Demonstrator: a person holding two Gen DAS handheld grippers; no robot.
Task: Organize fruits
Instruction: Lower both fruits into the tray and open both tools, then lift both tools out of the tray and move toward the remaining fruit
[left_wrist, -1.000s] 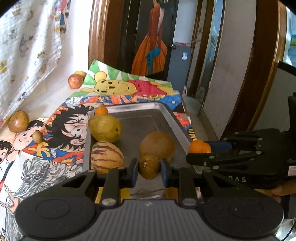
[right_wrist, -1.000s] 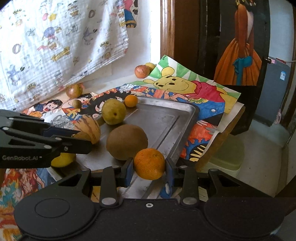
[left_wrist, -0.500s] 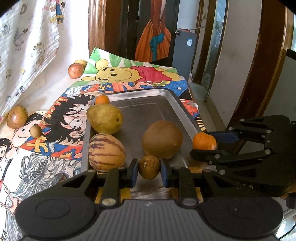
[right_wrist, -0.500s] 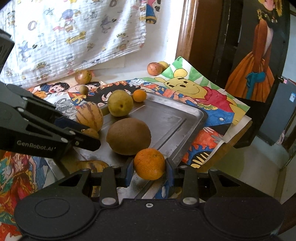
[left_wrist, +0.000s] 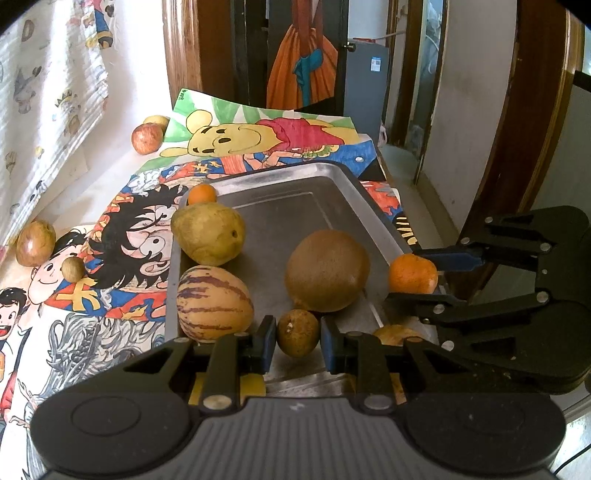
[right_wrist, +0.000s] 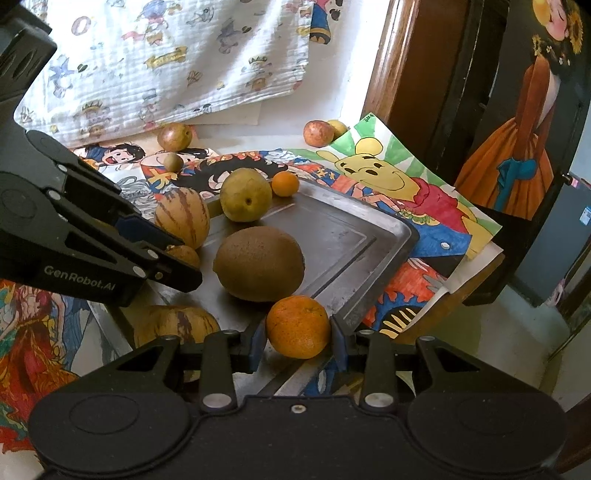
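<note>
Left tongs (left_wrist: 298, 334) clench a small round brown fruit (left_wrist: 297, 333) over the near end of the grey metal tray (left_wrist: 295, 206); right tongs (right_wrist: 298, 328) grip a round orange (right_wrist: 297, 326) at the tray's near right rim

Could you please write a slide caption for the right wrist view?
Right gripper holds an orange above the metal tray's near edge.

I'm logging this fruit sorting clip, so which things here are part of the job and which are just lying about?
Job: metal tray, orange, small brown fruit, big brown fruit, pear, striped melon.
Lying about: cartoon drawings, printed cloth, painting.
</note>
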